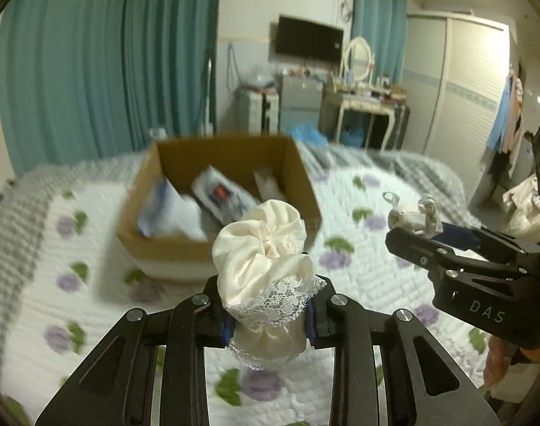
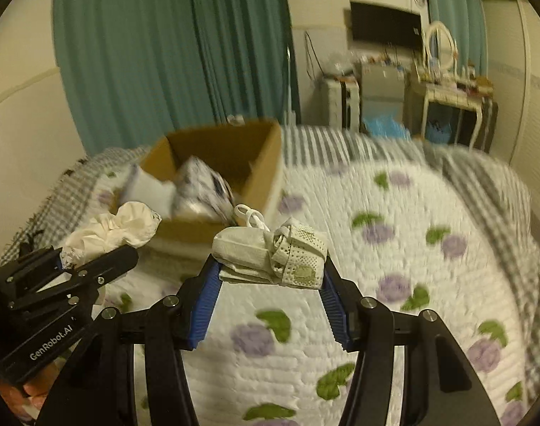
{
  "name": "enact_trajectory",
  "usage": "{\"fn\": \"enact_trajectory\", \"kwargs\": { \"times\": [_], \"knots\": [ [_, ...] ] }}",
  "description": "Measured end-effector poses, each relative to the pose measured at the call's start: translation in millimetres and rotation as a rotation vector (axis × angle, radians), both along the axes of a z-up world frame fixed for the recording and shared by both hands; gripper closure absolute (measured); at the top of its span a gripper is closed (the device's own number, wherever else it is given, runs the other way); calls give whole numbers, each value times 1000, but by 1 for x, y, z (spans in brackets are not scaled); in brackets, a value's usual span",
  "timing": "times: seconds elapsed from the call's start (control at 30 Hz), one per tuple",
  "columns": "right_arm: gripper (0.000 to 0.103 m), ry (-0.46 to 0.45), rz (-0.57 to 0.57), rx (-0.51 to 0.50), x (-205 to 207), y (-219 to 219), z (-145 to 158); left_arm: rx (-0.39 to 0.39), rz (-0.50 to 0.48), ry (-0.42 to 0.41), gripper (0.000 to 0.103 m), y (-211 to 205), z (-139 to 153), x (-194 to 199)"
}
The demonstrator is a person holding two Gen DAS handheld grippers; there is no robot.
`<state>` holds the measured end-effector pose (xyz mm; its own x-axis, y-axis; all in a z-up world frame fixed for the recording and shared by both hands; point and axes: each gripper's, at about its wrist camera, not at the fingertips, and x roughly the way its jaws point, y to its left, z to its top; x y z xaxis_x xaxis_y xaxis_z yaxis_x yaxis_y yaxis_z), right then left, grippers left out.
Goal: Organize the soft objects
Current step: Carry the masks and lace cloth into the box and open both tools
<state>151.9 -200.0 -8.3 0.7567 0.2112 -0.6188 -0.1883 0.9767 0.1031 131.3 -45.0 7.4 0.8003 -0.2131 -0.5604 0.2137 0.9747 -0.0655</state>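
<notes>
The task looked partly done; the cardboard box (image 1: 218,191) on the bed (image 1: 358,269) already held several soft packets and cloths, though blur made them hard to name; two more items were in the air, not yet put away. The left hand-held gripper (image 1: 268,314) was closed on a cream satin-and-lace bundle (image 1: 261,248), its fingers pinching the lace-trimmed lower part while the puffed top stood above them; it hovered just short of the box's near wall. The right hand-held gripper (image 2: 271,266) was clamped on a small folded lace-edged garment (image 2: 270,252), pale grey-white with a white loop at its far end, squeezed between the blue pads (image 2: 206,301); it sat to the right of the box, over the flowered quilt. What remained, by my reckoning, was carrying both pieces over the rim and releasing them inside; no other loose soft thing showed clearly on the quilt, so these might have been among the last.
</notes>
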Motion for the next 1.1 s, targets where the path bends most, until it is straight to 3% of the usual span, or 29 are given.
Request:
{"fn": "enact_trajectory", "kwargs": {
  "times": [0.27, 0.47, 0.6, 0.8, 0.97, 1.1],
  "knots": [
    [49, -148, 56, -25, 8, 40, 88, 6, 20, -134, 75, 23, 68, 22],
    [49, -192, 96, -21, 51, 70, 115, 42, 43, -150, 75, 41, 72, 72],
    [49, -175, 107, -25, 92, 86, 106, 63, 46, -114, 75, 47, 52, 119],
    [49, -107, 106, -16, 158, 98, 65, 80, 31, -44, 75, 50, 9, 175],
    [49, -48, 114, -22, 198, 104, 29, 127, 29, -5, 73, 49, -17, 205],
    [49, -27, 120, -27, 214, 105, 8, 111, 37, 28, 71, 51, -26, 210]
  ]
}}
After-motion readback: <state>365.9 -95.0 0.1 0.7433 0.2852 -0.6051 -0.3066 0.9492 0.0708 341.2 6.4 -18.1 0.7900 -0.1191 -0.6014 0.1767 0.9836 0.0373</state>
